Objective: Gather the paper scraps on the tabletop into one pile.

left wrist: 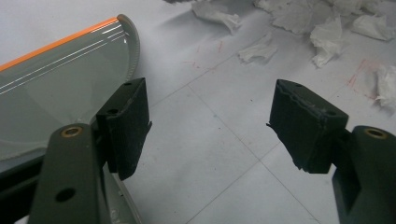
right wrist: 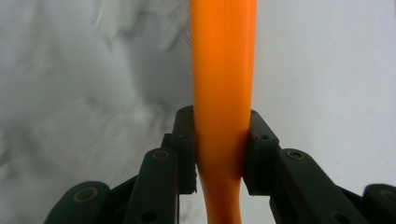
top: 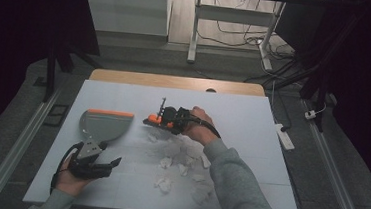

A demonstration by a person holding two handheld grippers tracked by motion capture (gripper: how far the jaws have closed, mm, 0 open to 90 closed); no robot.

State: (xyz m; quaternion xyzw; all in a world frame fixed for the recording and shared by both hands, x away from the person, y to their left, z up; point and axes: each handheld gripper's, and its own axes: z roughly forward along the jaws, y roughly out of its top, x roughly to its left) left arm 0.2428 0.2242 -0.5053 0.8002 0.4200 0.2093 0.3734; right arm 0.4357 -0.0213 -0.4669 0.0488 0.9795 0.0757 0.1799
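- Step in hand, as I read it: sweeping the paper scraps (top: 181,167) toward the dustpan (top: 105,124). Brush is gripped, sweep not finished.
- Right gripper (top: 158,121) is clamped on the orange brush handle (right wrist: 223,93); in the right gripper view both pads pinch it squarely, handle running straight up between the jaws.
- In the high view the brush (top: 153,121) sits at the far-left edge of the scrap pile, head pointing left toward the dustpan, low over the table (top: 253,115).
- Left gripper (top: 113,163) is released: jaws wide apart, nothing between them. In the left gripper view the dustpan lies just beside its left jaw, not gripped.
- Dustpan rests flat on the left of the table, orange lip (top: 111,112) on its far edge. Whether its open mouth faces the pile I can't tell.
- Scraps are spread on the table, right of the dustpan and well apart from it.
- Next move calls for: left gripper taking the dustpan handle and steadying it, mouth turned toward the pile.
- Then drag the brush through the scraps toward the pan, bristles kept in contact with the table.
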